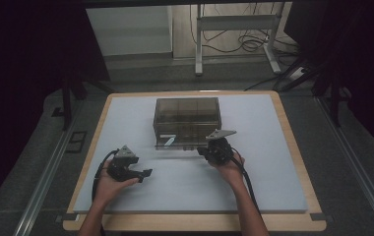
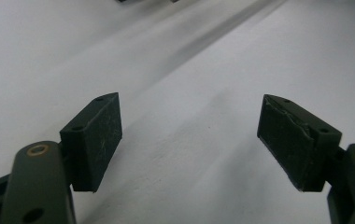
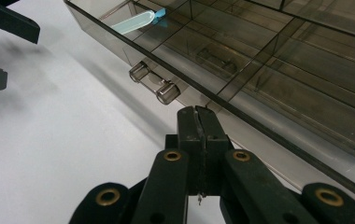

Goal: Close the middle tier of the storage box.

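A smoky see-through compartment box (image 1: 187, 117) stands on the mat's middle; in the right gripper view its dividers (image 3: 269, 51) show through the clear top. A pale blue tube (image 3: 137, 21) lies in a front compartment, also seen from above (image 1: 170, 140). My right gripper (image 3: 198, 114) is shut, its tips against the box's front rim beside a clear latch (image 3: 154, 85); I see nothing held between them. From above, the right gripper (image 1: 205, 150) sits at the box's front. My left gripper (image 1: 144, 174) rests on the mat to the left, open and empty, pads (image 2: 96, 140) wide apart.
A pale grey mat (image 1: 264, 167) covers a wooden-edged table (image 1: 293, 137). The left gripper (image 3: 0, 49) shows far off in the right gripper view. Beyond the table stand a white frame's legs (image 1: 199, 44) and floor cables (image 1: 244, 44). Dark curtains flank both sides.
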